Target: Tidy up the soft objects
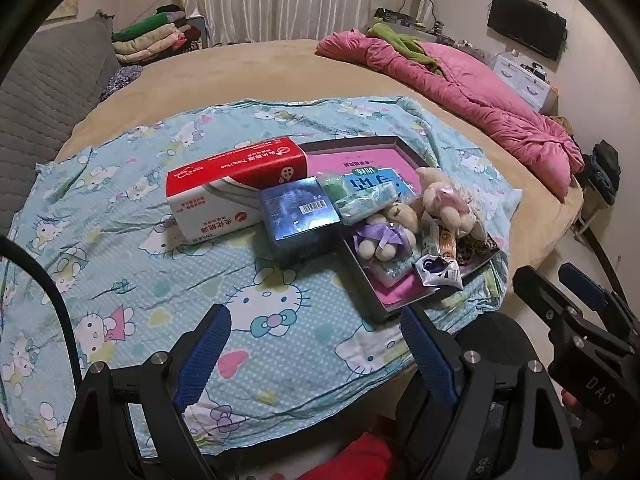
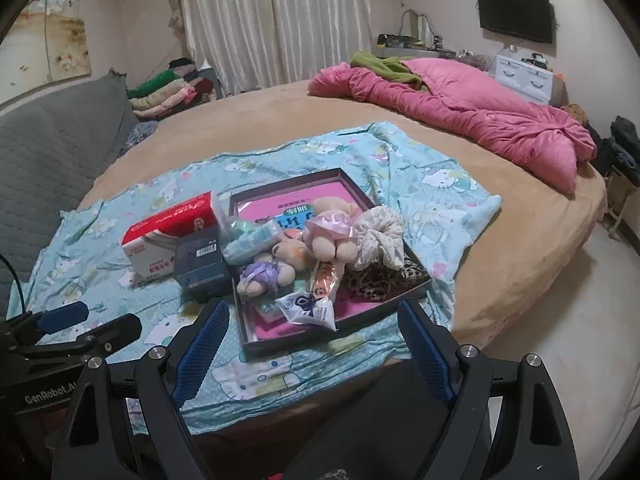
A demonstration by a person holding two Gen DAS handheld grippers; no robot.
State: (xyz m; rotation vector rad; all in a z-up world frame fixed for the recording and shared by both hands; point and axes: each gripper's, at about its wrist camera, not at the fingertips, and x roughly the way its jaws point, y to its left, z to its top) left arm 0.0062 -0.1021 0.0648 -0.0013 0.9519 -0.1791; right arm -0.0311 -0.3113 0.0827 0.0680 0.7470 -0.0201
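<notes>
From my left wrist: I am holding my left gripper (image 1: pixel 316 344) with its blue-padded jaws spread wide and empty, hovering low over the pale blue cartoon-cat print sheet (image 1: pixel 132 264) that is covering the round tan bed (image 1: pixel 248 60). By my judgement the sorting is sitting at an early or middle stage, since nothing is in my grasp and the soft things are lying in a loose heap rather than in rows. The shallow dark-rimmed cardboard tray with a pink floor (image 1: pixel 360 146) is holding that heap: a small plush bear in a lilac ribbon dress (image 1: pixel 380 236), a cream plush doll in a pale pink frill (image 1: pixel 448 204) and a crinkled white-and-blue snack sachet (image 1: pixel 436 274). Outside the tray, touching its left side, a red-and-white tissue carton (image 1: pixel 236 184) and a dark blue glossy box (image 1: pixel 296 212) are standing on the sheet. My right gripper (image 1: pixel 560 292) is edging in at the lower right.

From my right wrist: my right gripper (image 2: pixel 312 344) is likewise gaping open and carrying nothing, aimed at the tray's near rim. Here the tray is also showing a cream floral fabric scrunchie (image 2: pixel 380 236) and a leopard-print cloth piece (image 2: pixel 384 280) at its right side, with the pink floor (image 2: pixel 280 200) bare at the back. What is left, I judge, is spreading the piled items out.
</notes>
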